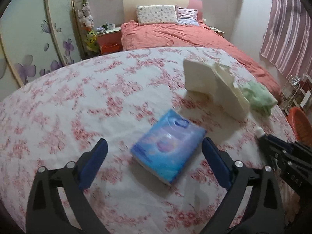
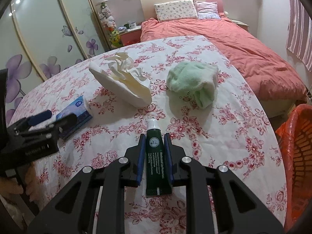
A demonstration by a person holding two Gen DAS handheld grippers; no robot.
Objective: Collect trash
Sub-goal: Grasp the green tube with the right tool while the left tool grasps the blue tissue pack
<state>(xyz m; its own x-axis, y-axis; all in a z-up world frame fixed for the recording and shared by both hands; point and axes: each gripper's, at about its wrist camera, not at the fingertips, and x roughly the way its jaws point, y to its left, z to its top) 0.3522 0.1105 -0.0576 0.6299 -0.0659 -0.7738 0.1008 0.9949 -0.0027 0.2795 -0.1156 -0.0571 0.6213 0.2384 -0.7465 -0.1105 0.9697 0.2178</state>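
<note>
Green tube (image 2: 155, 152) w/ white cap clamped between right gripper (image 2: 155, 136) fingers above floral desk (image 2: 224, 136), left gripper (image 1: 155, 146) fingers spread wide over blue tissue pack (image 1: 167, 148), white tissue (image 2: 124, 80), green cloth (image 2: 192, 81) beyond, orange basket (image 2: 298, 156) at right.

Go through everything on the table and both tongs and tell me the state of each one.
Left tongs: open, straddling the blue pack, not touching.
Right tongs: shut on the tube.
Tube: capped, gripped.
Blue pack: lying flat, free.
Tissue: crumpled, lying loose.
Green cloth: bunched up.
Orange basket: beside the table, lined with a bag.
</note>
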